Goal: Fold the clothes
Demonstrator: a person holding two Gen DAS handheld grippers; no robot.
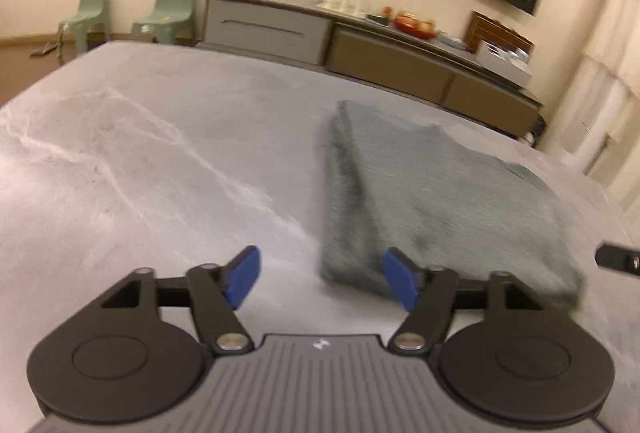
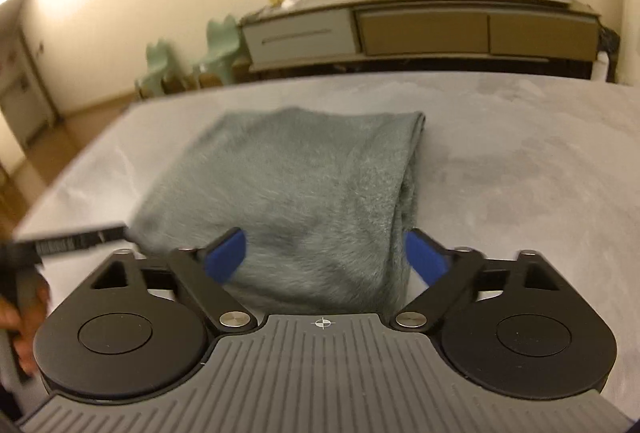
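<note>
Left gripper (image 1: 320, 283): jaws wide apart, nothing clamped; right pad overlaps near left corner of folded grey garment (image 1: 440, 193), contact unclear. Right gripper (image 2: 324, 257): jaws spread wide, near edge of garment between pads, pads not pressing it. Garment lies folded flat on grey table (image 1: 140, 153). Sideboard (image 2: 420, 29) against wall beyond. Two green chairs (image 1: 168, 13) at left.

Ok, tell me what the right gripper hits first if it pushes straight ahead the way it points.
Most likely the folded grey garment: it lies directly ahead of the open right gripper, on the grey table. Depth is hard to judge here.
</note>
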